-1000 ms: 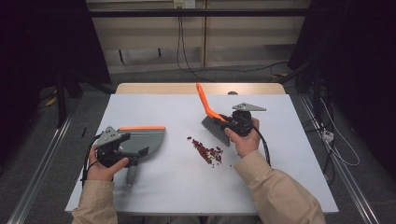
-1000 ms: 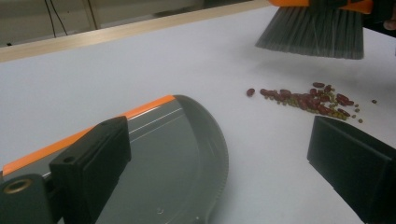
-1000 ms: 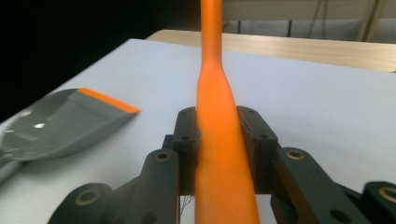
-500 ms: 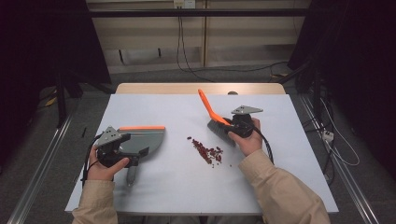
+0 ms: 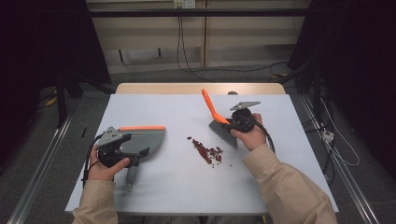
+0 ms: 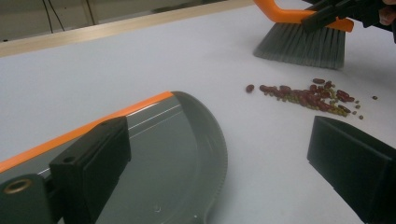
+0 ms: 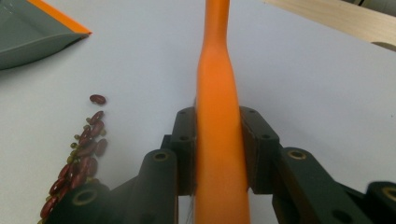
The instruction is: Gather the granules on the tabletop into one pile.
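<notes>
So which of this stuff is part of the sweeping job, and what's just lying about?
In the job:
- brush, clamped in the right gripper
- dustpan, by the left gripper
- beans, piled between brush and dustpan

Lying about:
- cables on the floor beyond the table
- white plug on the floor at the right

"What lies underneath?"
"A pale table [image 5: 163,186], with a wooden strip [image 5: 187,88] along its far edge."
"And on the floor?"
"Black cables [image 5: 180,42] hang down the far wall. A metal rail [image 5: 42,172] runs along the left, and a white plug [image 5: 328,136] lies on the right among more cables."
</notes>
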The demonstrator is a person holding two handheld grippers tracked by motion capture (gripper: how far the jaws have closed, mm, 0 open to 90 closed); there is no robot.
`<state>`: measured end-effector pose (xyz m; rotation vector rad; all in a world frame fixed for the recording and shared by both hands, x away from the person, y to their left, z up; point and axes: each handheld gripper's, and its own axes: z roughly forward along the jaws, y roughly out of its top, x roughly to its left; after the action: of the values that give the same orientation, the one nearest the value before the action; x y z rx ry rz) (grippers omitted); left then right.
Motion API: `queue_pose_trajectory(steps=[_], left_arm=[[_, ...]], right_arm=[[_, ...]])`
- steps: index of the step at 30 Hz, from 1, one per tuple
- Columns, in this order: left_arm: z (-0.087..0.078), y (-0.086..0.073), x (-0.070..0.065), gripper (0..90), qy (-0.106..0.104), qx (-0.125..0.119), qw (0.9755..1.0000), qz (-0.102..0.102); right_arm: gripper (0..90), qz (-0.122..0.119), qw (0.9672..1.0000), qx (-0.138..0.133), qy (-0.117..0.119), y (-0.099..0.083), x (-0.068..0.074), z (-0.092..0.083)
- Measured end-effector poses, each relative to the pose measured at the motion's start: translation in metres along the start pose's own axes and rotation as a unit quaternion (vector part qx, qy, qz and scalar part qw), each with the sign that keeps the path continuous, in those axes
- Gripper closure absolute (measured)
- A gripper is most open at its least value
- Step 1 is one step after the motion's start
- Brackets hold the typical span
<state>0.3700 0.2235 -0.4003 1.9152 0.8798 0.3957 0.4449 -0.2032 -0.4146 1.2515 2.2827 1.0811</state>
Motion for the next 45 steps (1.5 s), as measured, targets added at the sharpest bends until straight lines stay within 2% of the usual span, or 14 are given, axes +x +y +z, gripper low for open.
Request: queue_pose_trajectory(steps=[2, 5, 7, 11, 15, 17, 23, 29, 32, 33, 35, 40, 42, 45], left_arm=[[0.0, 0.0, 0.0, 6.0, 0.0, 0.0, 1.0, 0.0], [0.0, 0.0, 0.0, 6.0, 0.001, 0.0, 1.0, 0.001], [0.0, 0.0, 0.0, 6.0, 0.002, 0.001, 1.0, 0.001], [0.001, 0.0, 0.0, 6.0, 0.001, 0.001, 1.0, 0.0], [0.001, 0.0, 0.002, 6.0, 0.002, 0.0, 1.0, -0.003], [0.001, 0.0, 0.001, 6.0, 0.002, 0.0, 1.0, -0.004], [-0.002, -0.001, 0.003, 5.9, 0.005, -0.002, 1.0, -0.007], [-0.002, -0.002, 0.003, 6.0, 0.008, -0.001, 1.0, -0.005], [-0.002, -0.002, 0.003, 6.0, 0.008, -0.001, 0.9999, -0.006], [-0.002, -0.002, 0.003, 6.0, 0.008, 0.001, 1.0, -0.003], [-0.002, -0.002, 0.003, 6.0, 0.009, 0.001, 1.0, -0.001], [-0.001, -0.002, 0.002, 6.0, 0.009, 0.002, 1.0, -0.002], [-0.001, -0.002, 0.002, 5.9, 0.009, 0.002, 1.0, -0.001], [-0.001, -0.002, 0.003, 6.0, 0.01, 0.001, 1.0, 0.001]], right_arm=[[70.8, -0.006, 0.9999, 0.007, 0.005, 0.001, -0.002, 0.0], [71.3, 0.005, 0.9997, 0.011, 0.021, 0.002, -0.006, 0.0], [71.3, 0.011, 0.9993, 0.001, 0.036, 0.002, -0.009, 0.001], [71.4, -0.008, 0.9976, -0.033, 0.061, 0.006, -0.006, 0.005], [71.4, -0.054, 0.9935, -0.056, 0.083, 0.019, 0.003, 0.015], [71.4, -0.063, 0.992, -0.055, 0.095, 0.028, 0.006, 0.023], [71.4, -0.057, 0.9904, -0.061, 0.11, 0.045, 0.02, 0.042], [71.4, -0.06, 0.9885, -0.056, 0.127, 0.058, 0.047, 0.053], [71.5, -0.032, 0.988, -0.056, 0.14, 0.061, 0.058, 0.058], [71.4, -0.014, 0.988, -0.055, 0.144, 0.061, 0.062, 0.06], [71.4, -0.011, 0.9884, -0.055, 0.141, 0.062, 0.066, 0.063], [71.4, 0.035, 0.9869, -0.052, 0.149, 0.06, 0.072, 0.075], [71.4, 0.036, 0.9882, -0.049, 0.14, 0.059, 0.075, 0.08], [71.4, 0.041, 0.9902, -0.024, 0.131, 0.055, 0.075, 0.086]])
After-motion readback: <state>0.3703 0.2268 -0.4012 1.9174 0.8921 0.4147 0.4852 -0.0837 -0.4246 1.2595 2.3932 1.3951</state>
